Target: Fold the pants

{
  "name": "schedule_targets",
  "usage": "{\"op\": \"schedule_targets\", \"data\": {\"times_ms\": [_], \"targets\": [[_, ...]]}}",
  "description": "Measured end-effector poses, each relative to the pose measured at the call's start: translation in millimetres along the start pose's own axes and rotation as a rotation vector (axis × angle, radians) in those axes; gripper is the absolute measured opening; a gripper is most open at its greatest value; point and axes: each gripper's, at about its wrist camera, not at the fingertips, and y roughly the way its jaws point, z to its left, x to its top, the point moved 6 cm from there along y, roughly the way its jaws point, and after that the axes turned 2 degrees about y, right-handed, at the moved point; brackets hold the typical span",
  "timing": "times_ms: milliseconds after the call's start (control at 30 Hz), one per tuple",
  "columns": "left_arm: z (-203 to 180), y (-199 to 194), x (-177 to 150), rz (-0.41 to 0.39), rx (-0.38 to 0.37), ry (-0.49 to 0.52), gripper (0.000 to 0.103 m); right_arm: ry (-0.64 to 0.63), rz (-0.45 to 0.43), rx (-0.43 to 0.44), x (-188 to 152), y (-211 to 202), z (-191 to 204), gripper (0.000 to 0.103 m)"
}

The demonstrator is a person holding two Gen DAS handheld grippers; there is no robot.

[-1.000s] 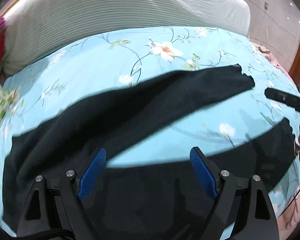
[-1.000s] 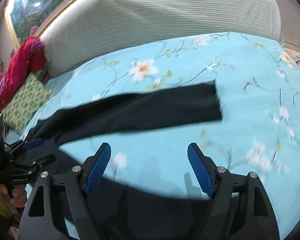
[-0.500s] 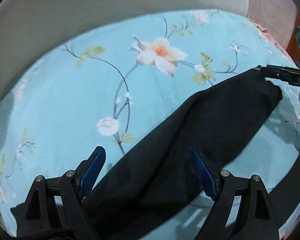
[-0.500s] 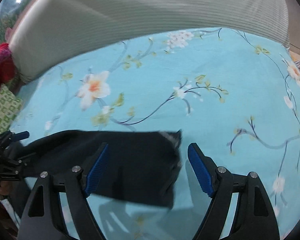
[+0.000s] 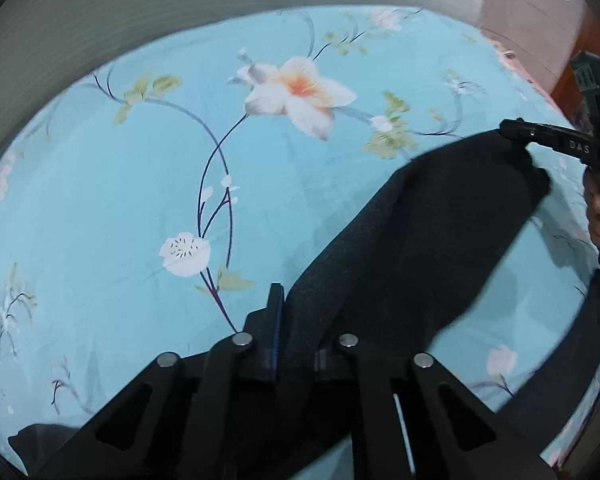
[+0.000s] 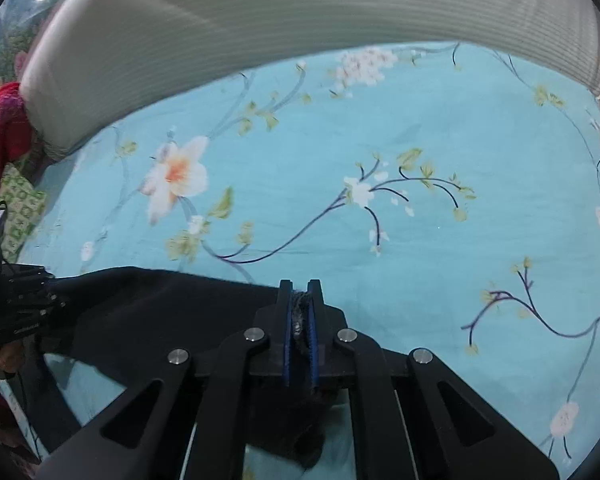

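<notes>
The black, soft knit pants (image 5: 428, 248) lie on the light blue floral bedsheet (image 5: 120, 208), one leg stretched long between the grippers. The left gripper (image 5: 296, 320) has just clamped its near end; the right gripper (image 6: 300, 316) has just closed on the far hem.

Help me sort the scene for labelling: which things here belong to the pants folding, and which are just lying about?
In the job:
black pants
left gripper, shut on the fabric
right gripper, shut on the pant leg's end

Lying about:
floral bedsheet
striped bedding
red cloth
green patterned cloth
</notes>
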Motion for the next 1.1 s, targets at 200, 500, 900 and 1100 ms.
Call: {"op": "schedule_targets", "data": {"times_ms": [200, 500, 900, 1100], "targets": [[-29.0, -46.6, -30.1, -0.062, -0.021, 0.032, 0.006, -0.036, -0.059, 0.054, -14.3, -52.3, 11.0, 0.007], [-74.8, -84.4, -78.0, -0.104, -0.083, 0.022, 0.006, -0.083, -0.080, 0.076, -65.6, -109.3, 9.6, 0.007], [-110.0, -106.3, -144.9, -0.124, -0.104, 0.053, 0.006, -0.104, -0.096, 0.089, -134.5, -156.8, 15.5, 0.007], [-116.7, -107.2, -166.8, -0.130, -0.136, 0.045, 0.006, -0.134, -0.094, 0.076, -172.9, -169.4, 21.9, 0.007]]}}
